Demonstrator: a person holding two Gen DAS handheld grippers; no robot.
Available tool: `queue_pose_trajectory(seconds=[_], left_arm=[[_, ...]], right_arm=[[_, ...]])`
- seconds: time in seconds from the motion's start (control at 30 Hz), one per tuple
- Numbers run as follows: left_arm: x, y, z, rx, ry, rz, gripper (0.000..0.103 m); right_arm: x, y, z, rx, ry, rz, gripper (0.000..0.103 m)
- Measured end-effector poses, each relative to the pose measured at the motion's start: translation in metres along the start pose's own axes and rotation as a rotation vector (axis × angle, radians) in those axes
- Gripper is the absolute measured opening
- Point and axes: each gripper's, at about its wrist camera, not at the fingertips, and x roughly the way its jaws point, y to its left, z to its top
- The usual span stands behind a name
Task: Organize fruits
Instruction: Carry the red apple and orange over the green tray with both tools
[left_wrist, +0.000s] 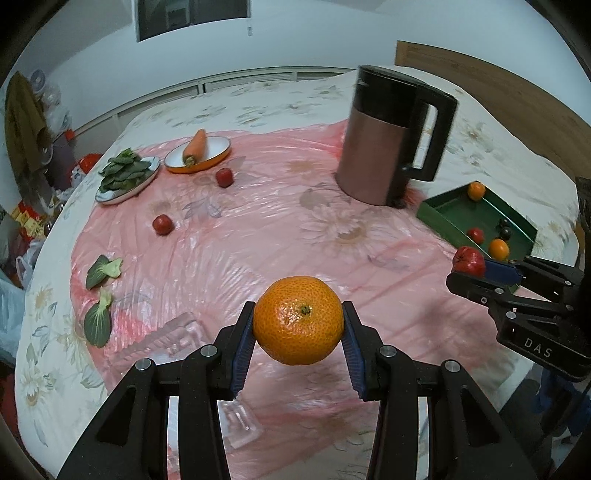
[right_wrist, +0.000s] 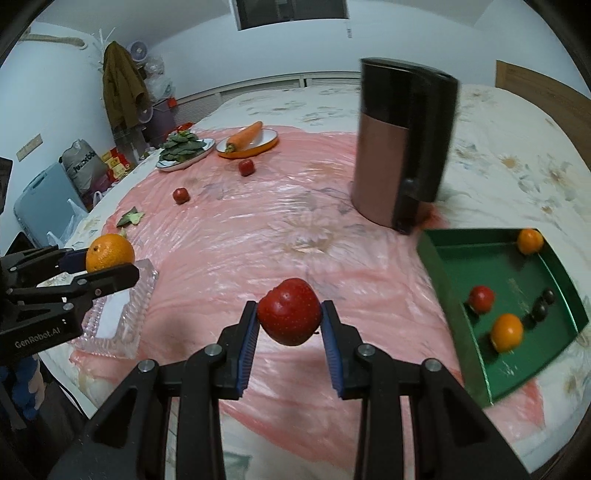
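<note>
Both fruits held clear of the pink sheet (right_wrist: 258, 236), apparently for carrying to the green tray (right_wrist: 476, 243), the collecting place judging by the fruit already inside. Left gripper (left_wrist: 298, 325): jaws narrow, clamped on the orange (left_wrist: 298, 320), well left of the tray. Right gripper (right_wrist: 289, 316): jaws narrower, clamped on the red fruit (right_wrist: 289, 312), just left of the tray. Two small red fruits (right_wrist: 181, 195) loose on the sheet, far left of the tray.

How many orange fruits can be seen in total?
3: one orange fruit held in the left tongs, one in the far corner of the green tray, one nearer in that tray. None seems hidden.
</note>
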Motion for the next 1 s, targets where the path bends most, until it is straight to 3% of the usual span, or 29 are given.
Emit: queue_pose_trajectory(seconds=[0.57, 1.0], left_arm=[[0.007, -0.071, 0.002, 0.122, 0.041, -0.031, 0.039], [0.043, -0.149, 0.023, 0.208, 0.098, -0.116, 0.039]], right_arm=[[-0.033, -0.076, -0.037, 0.146, -0.048, -0.035, 0.0], [-0.061, -0.191, -0.053, 0.305, -0.116, -0.171, 0.0]])
